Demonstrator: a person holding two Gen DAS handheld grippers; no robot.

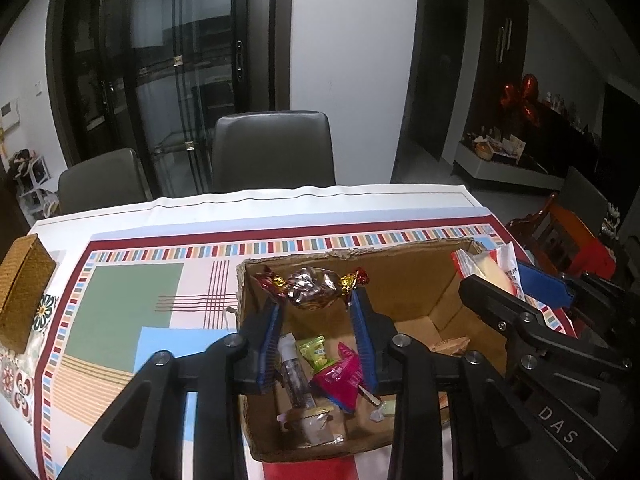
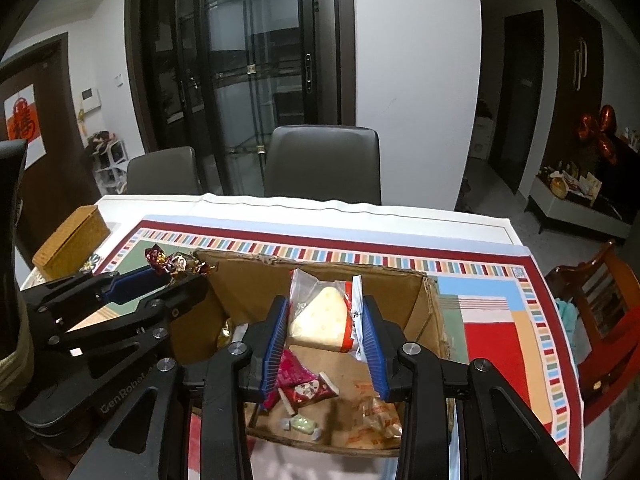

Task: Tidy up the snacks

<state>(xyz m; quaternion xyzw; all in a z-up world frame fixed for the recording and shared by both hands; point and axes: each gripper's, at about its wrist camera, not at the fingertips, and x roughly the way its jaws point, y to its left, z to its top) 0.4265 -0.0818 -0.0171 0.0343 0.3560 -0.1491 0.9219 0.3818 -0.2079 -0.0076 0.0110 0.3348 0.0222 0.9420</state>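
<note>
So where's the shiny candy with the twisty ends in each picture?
Left wrist view: the shiny candy sits mid-frame, between the left gripper's fingertips, above the cardboard box.
Right wrist view: it is at upper left, at the tip of the left gripper, by the box's left corner.
Shared landmark: the woven box on the table's left edge.

Box [image 1: 420,276] on the bench [image 1: 120,300], toward its right side, holding loose snacks [image 1: 332,376] on its floor; a basket [image 1: 22,292] sits near the bench's left edge, well apart from the box. Left tool [image 1: 316,292] over the box's left part with a candy [image 1: 316,286] at its tips; right tool [image 2: 324,316] over the right part with a bun [image 2: 320,318] between its tips. Two chairs [image 1: 274,148] behind the bench.
</note>
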